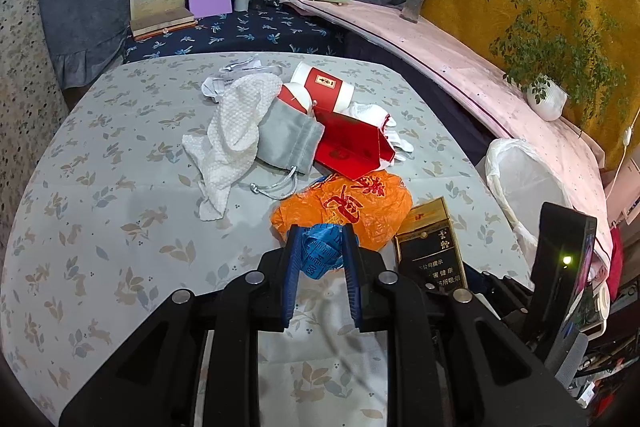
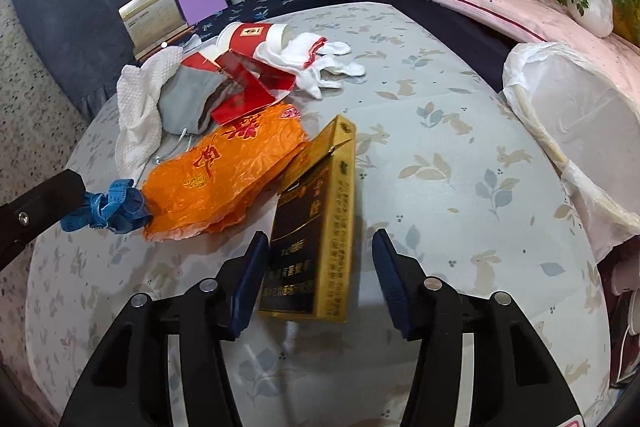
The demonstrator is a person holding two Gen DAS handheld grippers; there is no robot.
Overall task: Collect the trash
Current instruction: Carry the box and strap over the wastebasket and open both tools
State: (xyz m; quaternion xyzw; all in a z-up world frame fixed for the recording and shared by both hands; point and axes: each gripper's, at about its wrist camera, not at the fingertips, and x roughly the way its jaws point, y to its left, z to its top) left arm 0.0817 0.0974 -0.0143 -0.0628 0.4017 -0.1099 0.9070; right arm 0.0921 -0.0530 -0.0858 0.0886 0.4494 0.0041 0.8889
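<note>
Right wrist view: my right gripper (image 2: 320,267) stands open astride the near end of the gold cigarette box (image 2: 316,227), pads not pressing; I should centre, then close squarely. Left gripper (image 1: 320,259) pinches the blue tape measure (image 1: 320,253). Lined bin (image 2: 576,131) waits far right.

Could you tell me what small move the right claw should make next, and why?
Probably close the right claw on the gold and black cardboard box: the box stands between its open blue pads, only the left pad near it, while the left claw already grips the blue tape measure.
</note>
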